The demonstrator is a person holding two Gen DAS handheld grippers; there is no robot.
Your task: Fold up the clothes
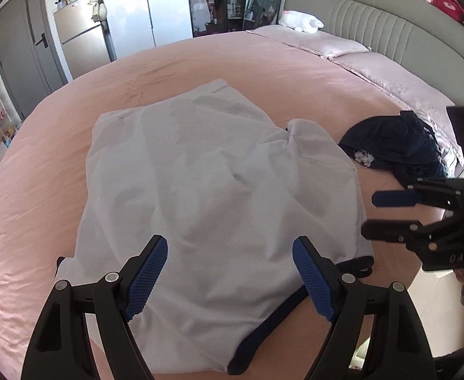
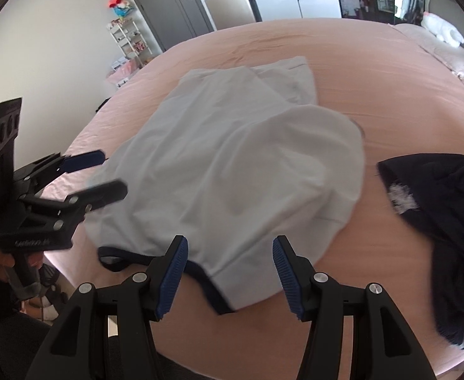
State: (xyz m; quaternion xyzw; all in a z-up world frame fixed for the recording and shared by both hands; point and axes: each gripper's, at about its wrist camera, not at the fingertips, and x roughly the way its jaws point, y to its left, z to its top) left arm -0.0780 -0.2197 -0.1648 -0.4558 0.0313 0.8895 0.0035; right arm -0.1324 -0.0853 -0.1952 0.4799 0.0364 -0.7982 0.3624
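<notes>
Blue-padded left hand-held gripper (image 1: pixel 230 272) spread above white garment (image 1: pixel 213 196), right hand-held gripper (image 2: pixel 230 269) likewise

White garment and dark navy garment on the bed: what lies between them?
Only bare pink bedsheet separates the white garment from the dark navy garment; the right wrist view shows it best.

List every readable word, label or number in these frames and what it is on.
"GAS": embossed on the right gripper body, left wrist view; reading uncertain.
Embossed lettering on the left gripper body: too blurred to read.
White print on the dark garment: blurred, not readable.
Shelf items: too small to read.
</notes>
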